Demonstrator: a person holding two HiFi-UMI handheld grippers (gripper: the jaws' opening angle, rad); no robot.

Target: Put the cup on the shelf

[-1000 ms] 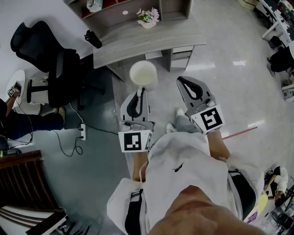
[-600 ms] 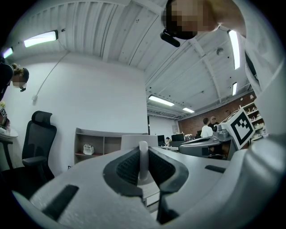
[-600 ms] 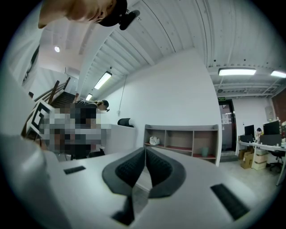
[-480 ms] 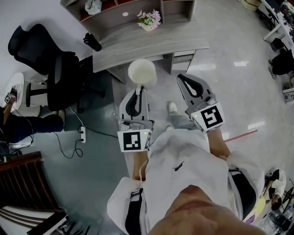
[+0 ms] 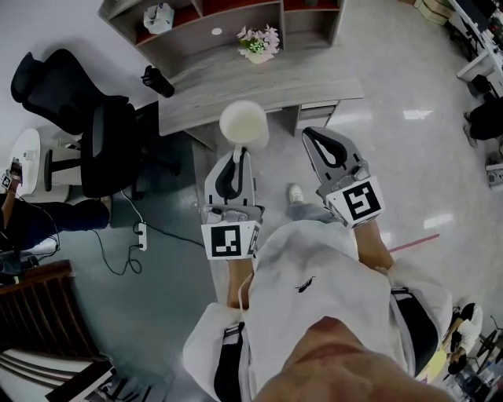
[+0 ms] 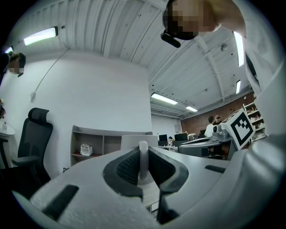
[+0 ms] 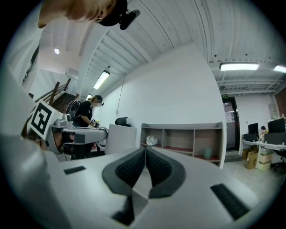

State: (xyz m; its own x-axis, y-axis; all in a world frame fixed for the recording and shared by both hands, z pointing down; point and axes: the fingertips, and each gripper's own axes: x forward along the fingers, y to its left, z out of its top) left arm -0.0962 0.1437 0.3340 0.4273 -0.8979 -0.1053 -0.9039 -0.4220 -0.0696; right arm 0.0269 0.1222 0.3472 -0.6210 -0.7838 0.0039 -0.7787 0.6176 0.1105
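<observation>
Both grippers have come closer to the desk (image 5: 259, 78) than they were a moment ago, and more of the shelf (image 5: 196, 23) on the far side of the desk shows now. As before, the left gripper (image 5: 239, 154) pinches the white cup (image 5: 244, 123) by its handle (the thin handle stands up straight between the two dark pads (image 6: 127, 167)). The cup hangs in the air right at the desk's front edge. The right gripper (image 5: 308, 135) is also at the front of the desk, with its jaws pressed together and nothing in them. A pot of flowers (image 5: 258, 43) sits at the back of the desk, and a black bottle (image 5: 157, 78) sits at its left end. A black chair (image 5: 71, 102) stands left of the desk.
</observation>
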